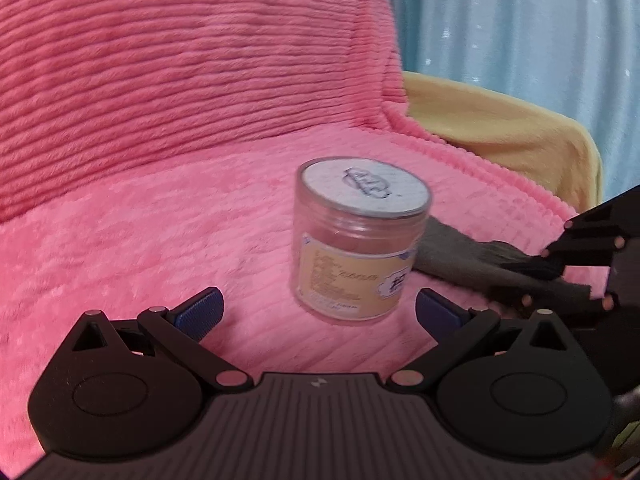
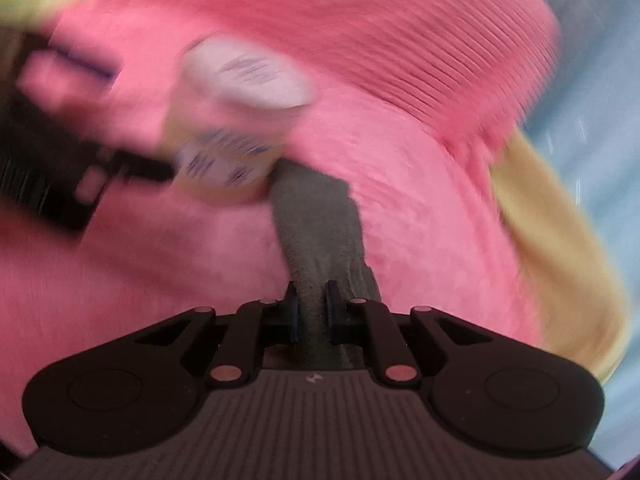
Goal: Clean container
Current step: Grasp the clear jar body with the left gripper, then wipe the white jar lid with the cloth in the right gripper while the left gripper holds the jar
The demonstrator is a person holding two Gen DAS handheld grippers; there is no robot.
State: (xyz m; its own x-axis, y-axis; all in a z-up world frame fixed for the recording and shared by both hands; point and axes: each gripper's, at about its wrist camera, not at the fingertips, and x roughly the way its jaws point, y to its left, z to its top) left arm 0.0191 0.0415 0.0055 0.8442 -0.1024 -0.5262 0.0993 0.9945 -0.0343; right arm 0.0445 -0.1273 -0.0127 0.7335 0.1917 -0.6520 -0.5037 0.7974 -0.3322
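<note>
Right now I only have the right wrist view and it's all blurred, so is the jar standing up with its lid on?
Observer: Yes. In the left wrist view the jar stands upright on the pink blanket, lid on.
Operator: Are the left tongs touching it?
Observer: No. The left tongs are open, one finger on each side of the jar's base and short of it.
Operator: Does my cloth reach the jar?
Observer: The grey cloth gripped by the right tongs runs up to the jar's right side; actual contact isn't clear.
</note>
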